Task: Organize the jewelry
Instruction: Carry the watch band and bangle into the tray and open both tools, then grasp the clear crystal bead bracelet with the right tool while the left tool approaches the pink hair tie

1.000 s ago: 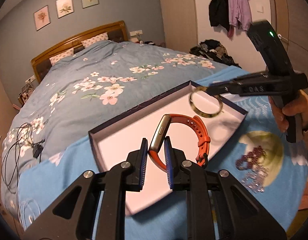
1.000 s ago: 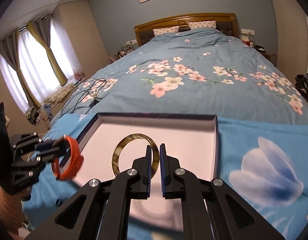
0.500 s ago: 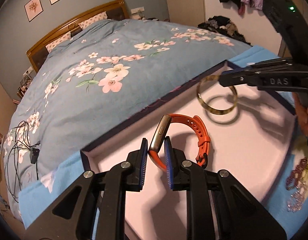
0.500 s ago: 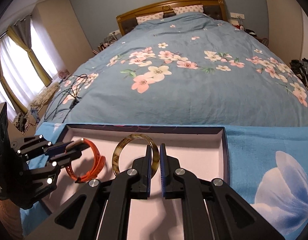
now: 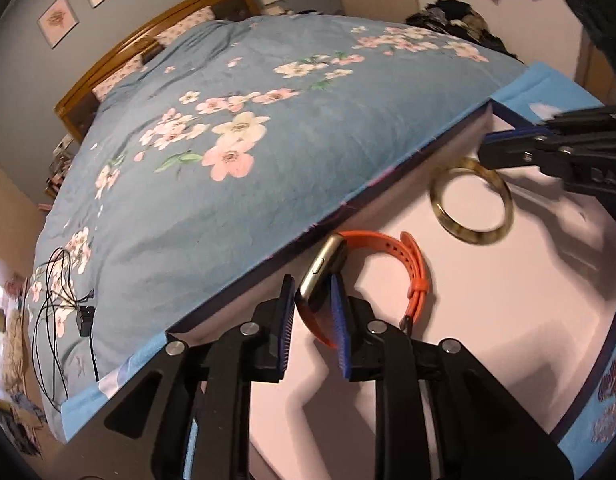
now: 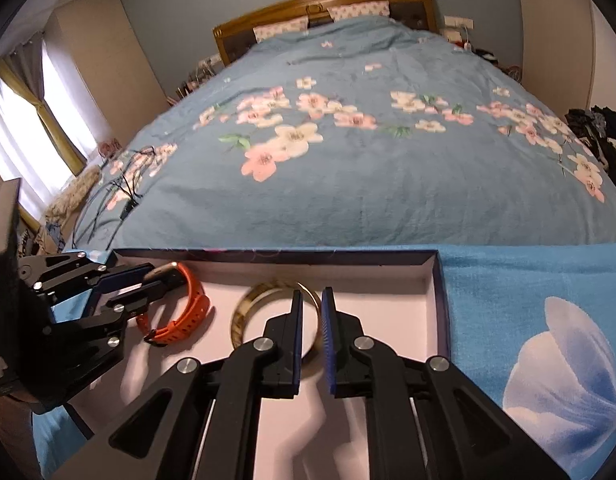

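Left wrist view: the left claw (image 5: 312, 312) straddles the face of the orange watch (image 5: 387, 276), which sits low in the tray (image 5: 507, 360) near its far wall; the jaws have just been opening, the left pad shows a gap, the right pad seems close against the band, so I cannot tell if the grip is fully off. The watch runs away from the claw, strap curling rightward. The right claw (image 6: 311, 320) has its jaws slightly parted around the rim of the bangle (image 6: 244, 312), which appears to lie on the tray floor, well right of the watch; whether the pads press on it is unclear. Judged next: both claws release and back straight out.
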Motion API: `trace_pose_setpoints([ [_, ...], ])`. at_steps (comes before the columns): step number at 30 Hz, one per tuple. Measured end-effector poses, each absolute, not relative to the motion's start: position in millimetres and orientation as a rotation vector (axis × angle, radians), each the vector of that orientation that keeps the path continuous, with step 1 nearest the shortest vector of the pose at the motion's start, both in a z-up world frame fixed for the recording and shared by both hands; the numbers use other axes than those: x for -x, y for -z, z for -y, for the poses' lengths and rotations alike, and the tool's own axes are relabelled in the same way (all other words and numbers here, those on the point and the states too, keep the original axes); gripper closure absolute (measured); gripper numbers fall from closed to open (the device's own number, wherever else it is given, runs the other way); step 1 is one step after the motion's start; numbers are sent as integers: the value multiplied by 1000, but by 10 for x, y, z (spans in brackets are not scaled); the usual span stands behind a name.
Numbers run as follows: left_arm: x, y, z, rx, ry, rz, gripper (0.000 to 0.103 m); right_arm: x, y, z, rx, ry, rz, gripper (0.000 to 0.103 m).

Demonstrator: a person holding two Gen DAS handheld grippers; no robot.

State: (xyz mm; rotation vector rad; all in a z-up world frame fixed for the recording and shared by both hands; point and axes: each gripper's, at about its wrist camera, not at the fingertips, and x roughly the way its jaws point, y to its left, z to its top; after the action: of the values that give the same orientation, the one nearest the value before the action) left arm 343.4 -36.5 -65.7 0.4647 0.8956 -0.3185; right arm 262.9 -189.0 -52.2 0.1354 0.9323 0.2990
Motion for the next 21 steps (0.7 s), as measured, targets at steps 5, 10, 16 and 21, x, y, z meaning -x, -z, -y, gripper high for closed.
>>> trace_pose_setpoints([
  [5, -3241, 436, 257, -418, 254, -797, 69, -2310, 308, 1987, -135, -364, -857, 92],
  [10, -2614, 23, 132, -356, 276, -635, 50, -1743, 25, 2028, -45, -492, -776, 70],
  [16, -1830, -154, 45, -316, 323, -560, 39, -1091, 106, 2035, 100, -578, -818, 70],
  [21, -1310, -65, -8, -254, 377, -581, 37, -817, 338, 2147, 104, -560, -892, 70],
])
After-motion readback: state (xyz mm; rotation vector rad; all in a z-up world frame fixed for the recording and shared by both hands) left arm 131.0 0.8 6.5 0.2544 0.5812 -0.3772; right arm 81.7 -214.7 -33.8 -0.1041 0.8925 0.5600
